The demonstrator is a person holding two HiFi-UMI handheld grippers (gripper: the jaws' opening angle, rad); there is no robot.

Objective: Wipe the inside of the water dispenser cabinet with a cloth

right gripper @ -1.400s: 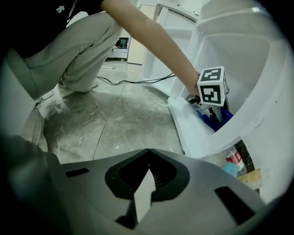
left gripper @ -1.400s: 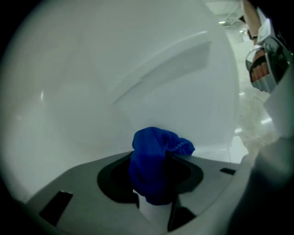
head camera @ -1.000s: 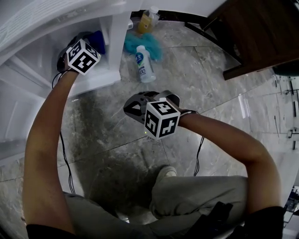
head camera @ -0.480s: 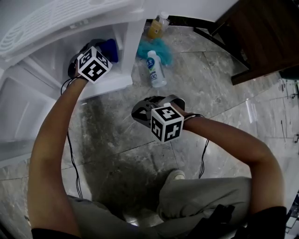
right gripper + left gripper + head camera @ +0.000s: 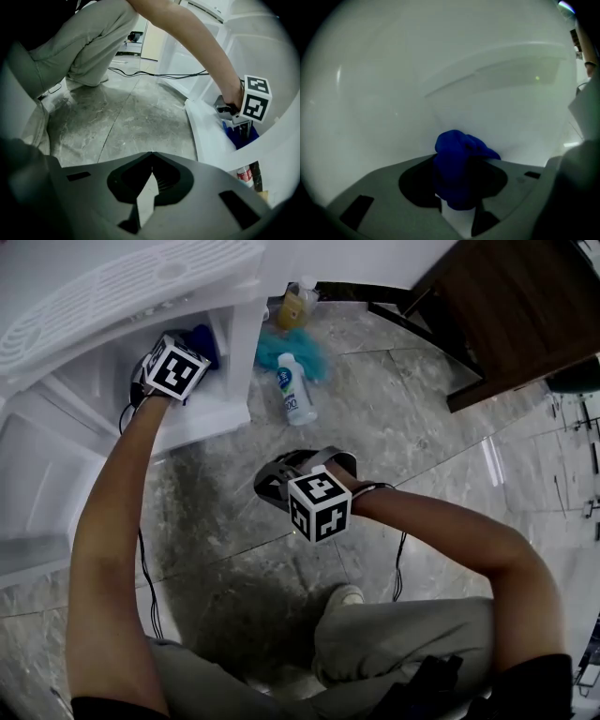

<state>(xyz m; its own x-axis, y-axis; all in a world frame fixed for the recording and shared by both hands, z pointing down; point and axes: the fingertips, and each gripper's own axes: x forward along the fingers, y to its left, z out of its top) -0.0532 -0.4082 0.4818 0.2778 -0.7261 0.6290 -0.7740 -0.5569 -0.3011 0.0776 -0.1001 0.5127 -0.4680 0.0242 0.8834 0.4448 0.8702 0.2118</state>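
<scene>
The white water dispenser cabinet (image 5: 103, 381) stands open at the upper left of the head view. My left gripper (image 5: 183, 352) reaches into its lower compartment and is shut on a bunched blue cloth (image 5: 200, 338). In the left gripper view the cloth (image 5: 457, 159) bulges from between the jaws of that gripper (image 5: 457, 185), close against the white inner wall (image 5: 393, 84). My right gripper (image 5: 267, 479) hangs over the marble floor, shut and empty. Its tips (image 5: 151, 165) meet in the right gripper view, where the left gripper (image 5: 241, 126) and the cloth (image 5: 239, 136) show inside the cabinet.
A white spray bottle (image 5: 292, 390) lies on the floor by a teal duster (image 5: 281, 345) and a yellow bottle (image 5: 292, 306). Dark wooden furniture (image 5: 525, 306) fills the upper right. The cabinet door (image 5: 37, 484) swings out at left. A cable (image 5: 145, 559) trails past the person's legs (image 5: 403, 643).
The left gripper has rolled a little inside the cabinet, cloth still in its jaws. The right gripper has hardly moved and stays shut.
</scene>
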